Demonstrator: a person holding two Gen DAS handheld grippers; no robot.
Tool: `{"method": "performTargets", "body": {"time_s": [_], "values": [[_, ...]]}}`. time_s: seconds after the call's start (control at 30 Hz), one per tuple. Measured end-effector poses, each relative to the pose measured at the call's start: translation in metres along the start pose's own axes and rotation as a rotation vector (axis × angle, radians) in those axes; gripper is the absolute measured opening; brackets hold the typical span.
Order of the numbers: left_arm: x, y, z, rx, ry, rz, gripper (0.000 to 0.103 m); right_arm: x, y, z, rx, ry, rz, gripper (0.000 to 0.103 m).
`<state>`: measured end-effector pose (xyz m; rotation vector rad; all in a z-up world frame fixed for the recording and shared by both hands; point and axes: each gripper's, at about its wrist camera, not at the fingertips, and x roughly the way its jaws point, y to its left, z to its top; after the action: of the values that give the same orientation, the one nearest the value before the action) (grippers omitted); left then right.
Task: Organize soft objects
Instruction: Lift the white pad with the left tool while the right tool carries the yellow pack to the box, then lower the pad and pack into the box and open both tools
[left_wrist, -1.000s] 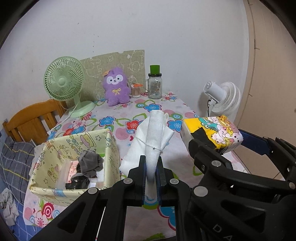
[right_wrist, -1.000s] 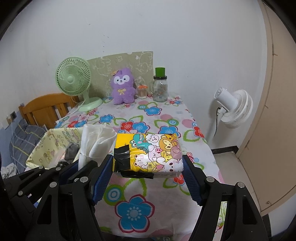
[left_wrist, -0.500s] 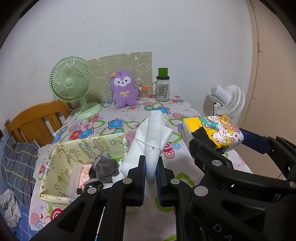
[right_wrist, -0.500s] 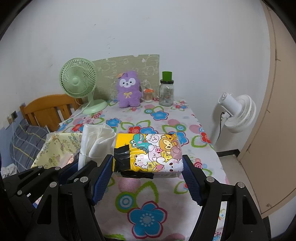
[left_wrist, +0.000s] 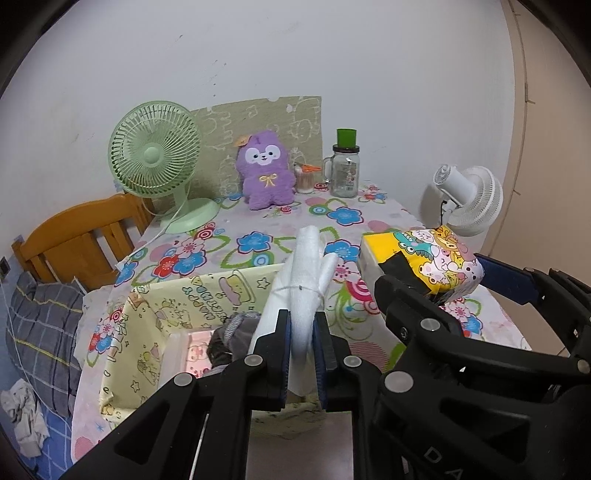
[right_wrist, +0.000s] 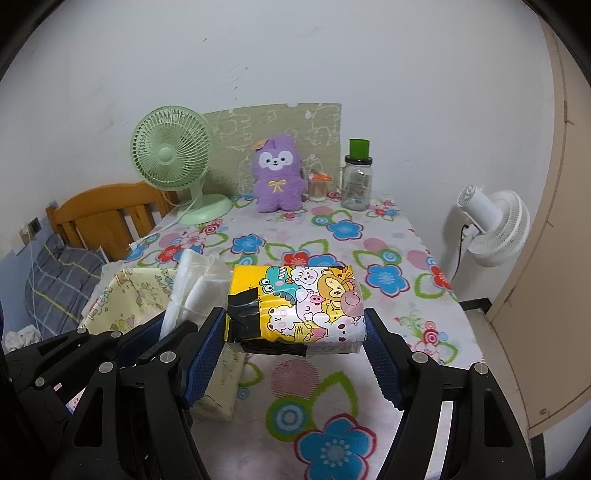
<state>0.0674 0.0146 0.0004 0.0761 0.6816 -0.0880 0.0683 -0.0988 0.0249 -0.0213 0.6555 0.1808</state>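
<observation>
My left gripper (left_wrist: 302, 347) is shut on a white folded cloth (left_wrist: 304, 280) and holds it upright over the right side of the pale yellow fabric box (left_wrist: 147, 328). Grey socks (left_wrist: 231, 334) lie inside the box. My right gripper (right_wrist: 295, 339) is shut on a yellow cartoon-print tissue pack (right_wrist: 295, 302) and holds it above the flowered table (right_wrist: 388, 273), just right of the cloth (right_wrist: 195, 284) and the box (right_wrist: 125, 299). The pack also shows in the left wrist view (left_wrist: 421, 258). A purple plush toy (left_wrist: 266, 173) sits at the table's back.
A green desk fan (left_wrist: 159, 162) stands at the back left, a glass jar with a green lid (left_wrist: 345, 170) at the back right. A white fan (right_wrist: 491, 225) stands on the floor to the right. A wooden chair (left_wrist: 77, 240) and a bed are on the left.
Both grippers have pulled back and risen with their loads, so the table looks farther away. The cloth now hangs over the box's right side.
</observation>
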Motion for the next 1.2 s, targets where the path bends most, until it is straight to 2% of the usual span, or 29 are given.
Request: {"method": "performTargets", "body": {"time_s": [0.7, 1.2], "values": [[0.021, 0.054, -0.004, -0.063, 0.033, 0.033, 0.010, 0.038, 0.052, 0.010, -0.063, 0.045, 0.045, 0.075], [0.032, 0.096, -0.014, -0.113, 0.061, 0.122, 0.009, 0.067, 0.094, 0.014, -0.111, 0.085, 0.119, 0.075]]}}
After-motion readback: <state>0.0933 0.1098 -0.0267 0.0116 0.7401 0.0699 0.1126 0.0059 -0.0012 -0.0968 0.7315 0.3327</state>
